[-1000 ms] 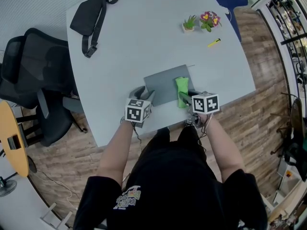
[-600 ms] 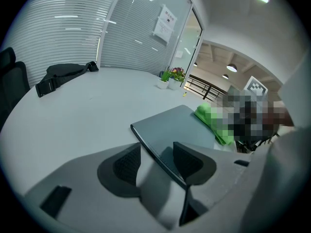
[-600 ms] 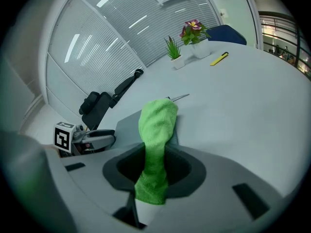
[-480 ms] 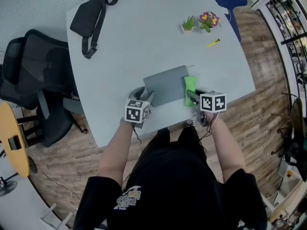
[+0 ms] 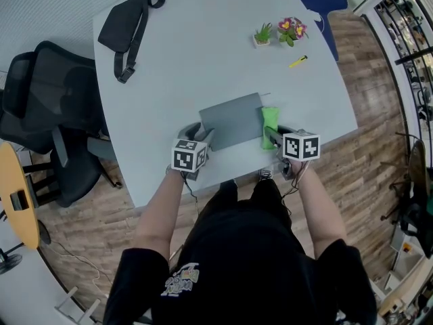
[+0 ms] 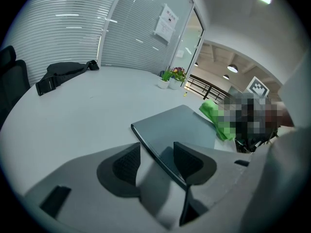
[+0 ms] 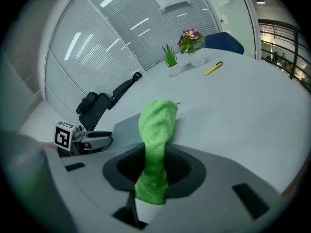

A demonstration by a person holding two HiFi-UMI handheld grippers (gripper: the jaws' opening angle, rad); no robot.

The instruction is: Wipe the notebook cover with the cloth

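On counter (image 5: 203,59): right claw (image 7: 154,168) clenched on cloth (image 7: 158,123), left claw (image 6: 156,161) released astride notebook (image 6: 181,127) edge — unpinned, it risked sliding.

The green cloth (image 7: 156,130) looks fuzzy, soft-napped — the notebook (image 5: 233,119) cover smooth matt grey; table (image 5: 203,46) smooth, pale — floor (image 5: 369,164) wood-planked.
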